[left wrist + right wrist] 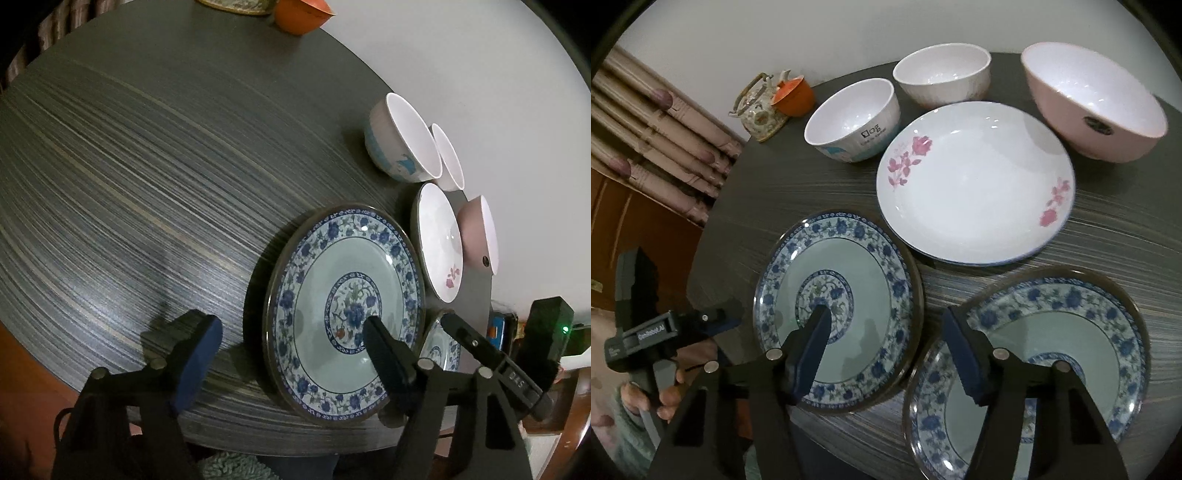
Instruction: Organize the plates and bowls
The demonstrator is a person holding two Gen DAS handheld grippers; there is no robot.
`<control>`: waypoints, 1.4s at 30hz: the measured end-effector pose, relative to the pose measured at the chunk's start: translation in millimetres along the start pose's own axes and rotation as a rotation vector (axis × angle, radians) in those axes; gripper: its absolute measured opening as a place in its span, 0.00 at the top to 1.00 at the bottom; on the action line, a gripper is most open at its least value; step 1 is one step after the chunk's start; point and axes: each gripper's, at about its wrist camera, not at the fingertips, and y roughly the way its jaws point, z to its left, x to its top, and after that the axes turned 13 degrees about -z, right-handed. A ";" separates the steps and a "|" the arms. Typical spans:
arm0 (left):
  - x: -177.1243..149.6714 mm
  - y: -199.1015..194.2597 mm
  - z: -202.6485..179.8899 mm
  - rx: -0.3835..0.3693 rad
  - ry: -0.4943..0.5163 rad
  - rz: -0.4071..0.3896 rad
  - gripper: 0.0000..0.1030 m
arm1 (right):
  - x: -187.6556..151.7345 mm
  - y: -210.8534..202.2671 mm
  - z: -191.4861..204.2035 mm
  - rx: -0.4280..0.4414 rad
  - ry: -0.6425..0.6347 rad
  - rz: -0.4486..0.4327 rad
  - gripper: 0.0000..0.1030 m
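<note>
Right wrist view: right gripper (pixel 882 347) jaws apart, empty, over glossy round blue-floral plates (pixel 838 306), streaky grey table (pixel 1108 236).

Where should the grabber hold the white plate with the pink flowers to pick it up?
Best by the rim. The white plate lies flat on the table, so only its raised edge gives the fingers something to pinch. Its near edge, facing the two blue plates, looks easiest; bowls crowd the far side.
</note>
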 end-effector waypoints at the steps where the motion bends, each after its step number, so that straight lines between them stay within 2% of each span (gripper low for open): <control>1: -0.1 -0.1 1.5 -0.007 -0.003 0.005 0.30 | 1.3 2.0 0.0 0.003 -0.003 0.001 0.43; 3: 0.8 1.4 3.2 -0.013 -0.007 0.010 0.31 | 4.8 8.1 -1.4 -0.001 -0.012 0.009 0.44; 6: 1.4 4.6 4.0 -0.024 -0.008 0.018 0.33 | 7.5 17.5 -6.1 0.002 -0.002 0.033 0.54; 10: 0.7 5.6 3.4 -0.032 0.001 0.020 0.34 | 9.2 28.2 -13.3 0.001 0.022 0.061 0.54; 12: -0.2 7.1 2.6 -0.044 0.003 0.026 0.38 | 8.7 32.1 -15.6 0.001 0.021 0.069 0.56; 14: -1.5 8.2 1.3 -0.049 0.003 0.027 0.48 | 8.7 36.2 -17.9 0.010 0.024 0.080 0.58; 24: -6.6 16.1 3.7 -0.054 -0.004 0.050 0.64 | 10.3 55.0 -16.2 0.031 0.023 0.119 0.77; 27: -7.7 18.7 1.9 -0.050 0.006 0.049 0.66 | 9.4 59.4 -17.8 0.037 0.025 0.127 0.78; 32: -7.9 19.2 5.2 -0.033 0.005 0.046 0.75 | 8.8 62.8 -15.5 0.040 0.016 0.122 0.81; 42: -5.4 15.1 4.0 0.036 0.052 -0.002 0.77 | -0.6 56.3 -17.8 0.027 0.029 0.107 0.84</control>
